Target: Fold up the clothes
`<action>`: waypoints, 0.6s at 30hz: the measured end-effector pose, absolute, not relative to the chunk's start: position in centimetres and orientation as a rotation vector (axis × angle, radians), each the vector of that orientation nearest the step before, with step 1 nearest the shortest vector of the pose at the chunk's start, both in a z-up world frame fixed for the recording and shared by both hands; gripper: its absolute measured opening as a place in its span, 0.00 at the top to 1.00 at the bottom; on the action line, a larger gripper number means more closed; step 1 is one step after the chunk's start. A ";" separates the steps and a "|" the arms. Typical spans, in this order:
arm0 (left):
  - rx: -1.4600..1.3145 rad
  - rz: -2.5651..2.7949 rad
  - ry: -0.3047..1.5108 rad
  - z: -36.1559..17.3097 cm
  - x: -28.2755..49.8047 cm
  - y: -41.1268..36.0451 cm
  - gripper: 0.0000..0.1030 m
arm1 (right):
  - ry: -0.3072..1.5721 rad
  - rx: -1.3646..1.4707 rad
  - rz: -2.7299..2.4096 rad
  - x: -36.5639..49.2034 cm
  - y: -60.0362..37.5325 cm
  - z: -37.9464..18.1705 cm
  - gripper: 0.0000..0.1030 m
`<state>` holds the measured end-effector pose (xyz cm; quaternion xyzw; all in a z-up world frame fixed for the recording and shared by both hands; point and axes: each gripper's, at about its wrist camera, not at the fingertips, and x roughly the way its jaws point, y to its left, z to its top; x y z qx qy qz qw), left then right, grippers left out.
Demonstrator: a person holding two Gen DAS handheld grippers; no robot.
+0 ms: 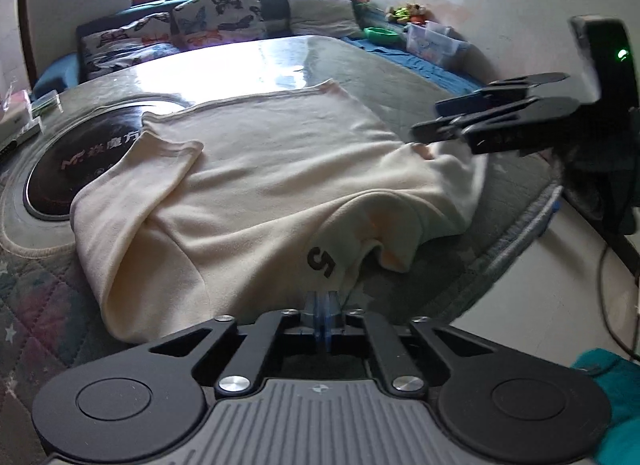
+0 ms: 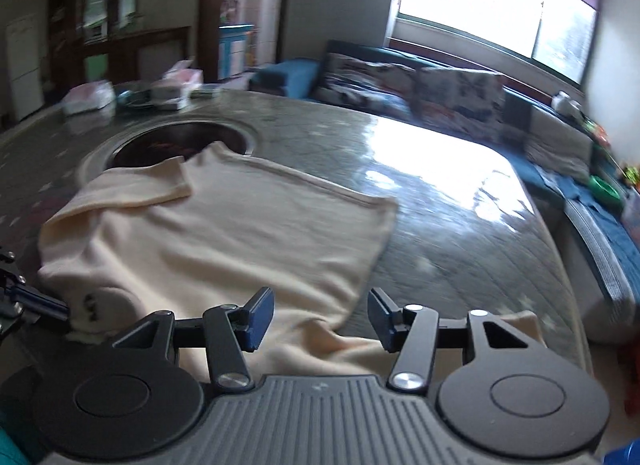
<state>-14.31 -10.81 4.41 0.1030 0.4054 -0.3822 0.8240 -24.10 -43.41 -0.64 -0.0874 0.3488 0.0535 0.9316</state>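
Cream fleece sweater [image 1: 256,185] lies spread on our quilted grey-green tabletop [image 1: 400,77], collar pinched in our clenched left claw [image 1: 323,307], right claw [image 2: 320,319] released above one sleeve; any tug risks dragging everything crooked.

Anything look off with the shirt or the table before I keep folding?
Yes: the cream shirt is not lying flat. Its far-left corner lies over the round black hotplate set into the table, and one sleeve is flopped across the body. The left gripper is pinching the collar area; nothing looks spilled or damaged.
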 end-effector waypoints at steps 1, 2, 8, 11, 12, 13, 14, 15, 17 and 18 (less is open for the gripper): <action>0.213 -0.830 0.857 5.1 -14.3 -10.4 1.00 | 0.714 -0.188 0.126 -24.1 -42.9 -0.6 0.48; 0.218 -0.843 0.834 6.0 -14.4 -9.9 1.00 | 0.714 -0.209 0.149 -24.2 -42.3 -0.7 0.47; 0.320 -0.853 0.731 7.9 -15.2 -9.1 0.99 | 0.695 -0.342 0.271 -25.3 -38.7 -1.3 0.47; 0.367 -0.867 0.758 6.5 -15.8 -10.2 0.96 | 0.702 -0.333 0.330 -26.4 -38.0 -1.1 0.56; 0.377 -0.866 0.769 5.9 -16.0 -10.6 0.96 | 0.710 -0.325 0.354 -26.9 -37.8 -1.0 0.58; 0.380 -0.865 0.782 5.5 -16.0 -10.8 0.95 | 0.719 -0.316 0.379 -27.4 -37.6 -0.9 0.60; 0.381 -0.863 0.795 5.0 -15.9 -11.1 0.93 | 0.734 -0.314 0.410 -28.0 -37.3 -0.9 0.62; 0.377 -0.856 0.808 4.5 -15.8 -11.3 0.91 | 0.745 -0.318 0.430 -28.4 -37.1 -1.0 0.64; 0.364 -0.835 0.826 3.9 -15.5 -11.6 0.84 | 0.796 -0.305 0.470 -28.9 -36.7 -1.7 0.68; 0.354 -0.828 0.834 3.7 -15.3 -11.6 0.82 | 0.816 -0.291 0.481 -28.9 -36.7 -2.0 0.71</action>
